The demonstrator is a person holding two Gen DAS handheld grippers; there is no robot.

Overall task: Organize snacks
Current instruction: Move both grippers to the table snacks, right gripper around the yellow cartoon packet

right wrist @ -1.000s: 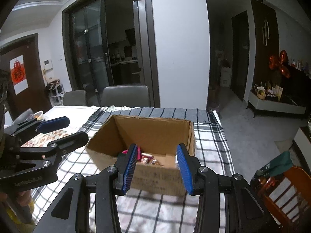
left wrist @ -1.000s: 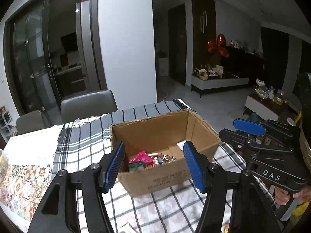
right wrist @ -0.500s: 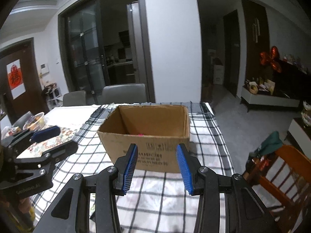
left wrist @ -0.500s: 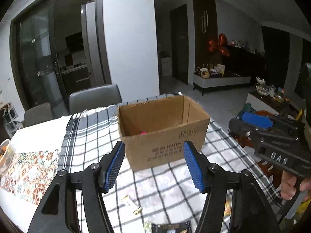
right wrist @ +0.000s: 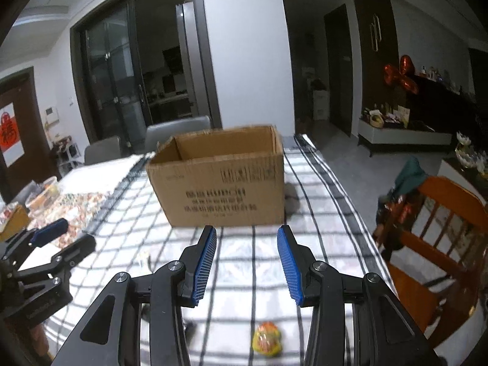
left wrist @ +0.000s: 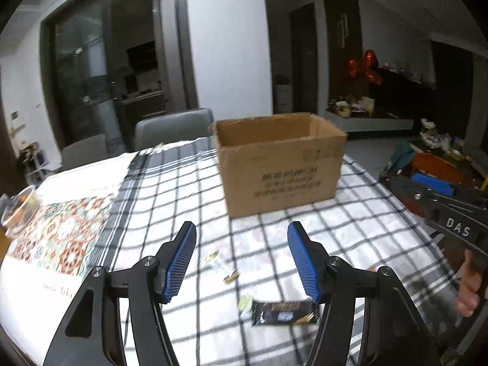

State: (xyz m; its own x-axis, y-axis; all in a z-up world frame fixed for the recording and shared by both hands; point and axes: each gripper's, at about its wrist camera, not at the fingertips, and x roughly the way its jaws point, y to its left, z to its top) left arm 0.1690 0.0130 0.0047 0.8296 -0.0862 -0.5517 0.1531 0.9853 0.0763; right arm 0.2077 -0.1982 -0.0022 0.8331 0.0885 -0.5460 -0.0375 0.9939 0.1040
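An open cardboard box (left wrist: pixel 279 164) stands on the checked tablecloth (left wrist: pixel 170 195); it also shows in the right wrist view (right wrist: pixel 222 180). My left gripper (left wrist: pixel 241 259) is open and empty, above a black snack bar (left wrist: pixel 285 313), a clear-wrapped candy (left wrist: pixel 221 267) and a small pale candy (left wrist: pixel 245 302). My right gripper (right wrist: pixel 246 262) is open and empty, above a round yellow-orange candy (right wrist: pixel 267 339). The other gripper shows at the right edge of the left wrist view (left wrist: pixel 439 195) and at the left of the right wrist view (right wrist: pixel 52 244).
A patterned mat (left wrist: pixel 61 238) and a glass bowl (left wrist: pixel 18 210) lie at the table's left. Grey chairs (left wrist: pixel 174 131) stand behind the table. An orange wooden chair (right wrist: pixel 439 231) stands to the right of the table edge.
Both grippers have pulled back from over the box and come down toward the near part of the table. The box looks farther away and loose snacks have come into view under the fingers.
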